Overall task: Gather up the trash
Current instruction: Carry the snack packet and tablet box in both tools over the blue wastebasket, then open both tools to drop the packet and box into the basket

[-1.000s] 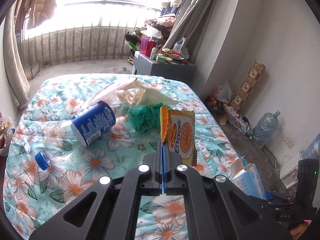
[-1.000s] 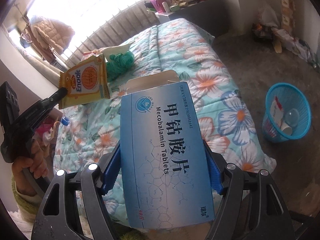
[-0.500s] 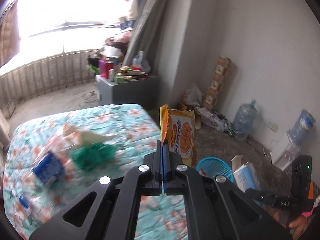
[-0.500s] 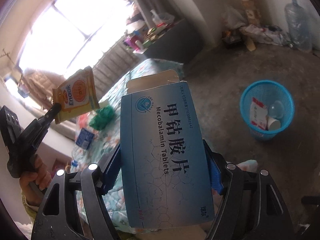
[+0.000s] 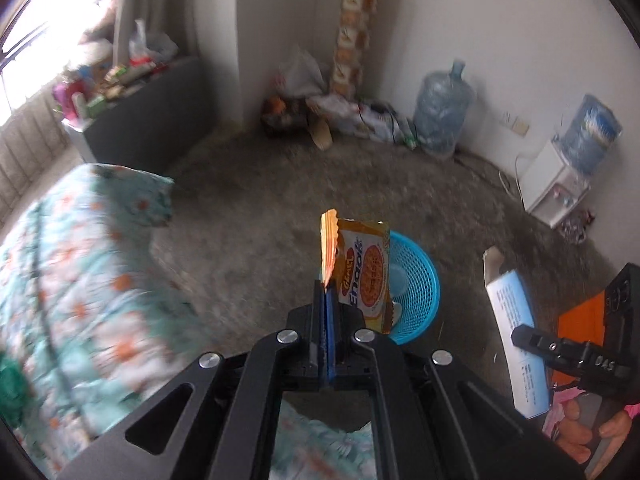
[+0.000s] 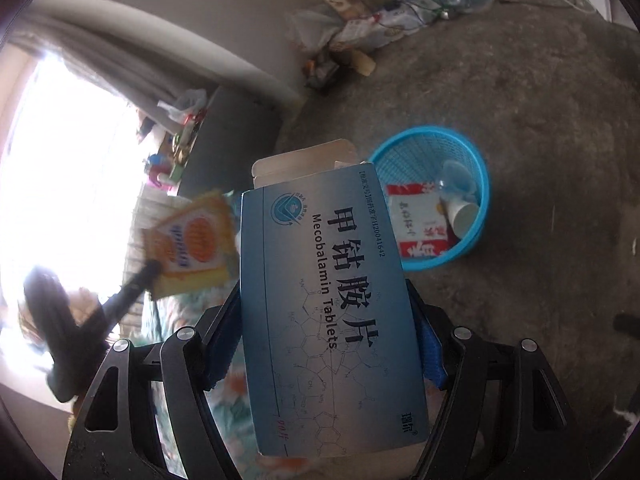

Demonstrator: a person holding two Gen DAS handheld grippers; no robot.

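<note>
Currently, step in hand: carrying two pieces of trash toward the bin; neither yet dropped.
Left hand-held gripper (image 5: 325, 294): clamped shut on one edge of the snack wrapper (image 5: 362, 270), pinching the crimped seam so the thin packet stands up beyond the tips instead of folding.
Snack wrapper: orange and yellow, empty-looking, held in the air in front of the blue basket (image 5: 416, 284) as seen from the left wrist; whether directly over the rim cannot be told.
Right hand-held gripper (image 6: 326, 334): spread wide and gripping the tablet box (image 6: 328, 304) across its breadth, blue pads pressed on both long sides; wide hold suits a flat, light carton and keeps it from twisting.
Tablet box: blue, printed "Mecobalamin Tablets", top flap open, likely empty; held up beside the basket, its far end overlapping the basket's near rim in the right wrist view.
Blue basket: mesh plastic, standing on the grey floor (image 5: 260, 216) just off the corner of the bed (image 5: 80, 272); already holding a red and white packet (image 6: 418, 220), a white cup (image 6: 462, 216) and something clear.
Bed: floral cover, blurred, at the left edge of the left wrist view.
Why both loaded: probably one trip for two items.
Next need, as a judgement: bring each item over the opening, then release.
Risk: light wrapper could drift and miss the rim.
</note>
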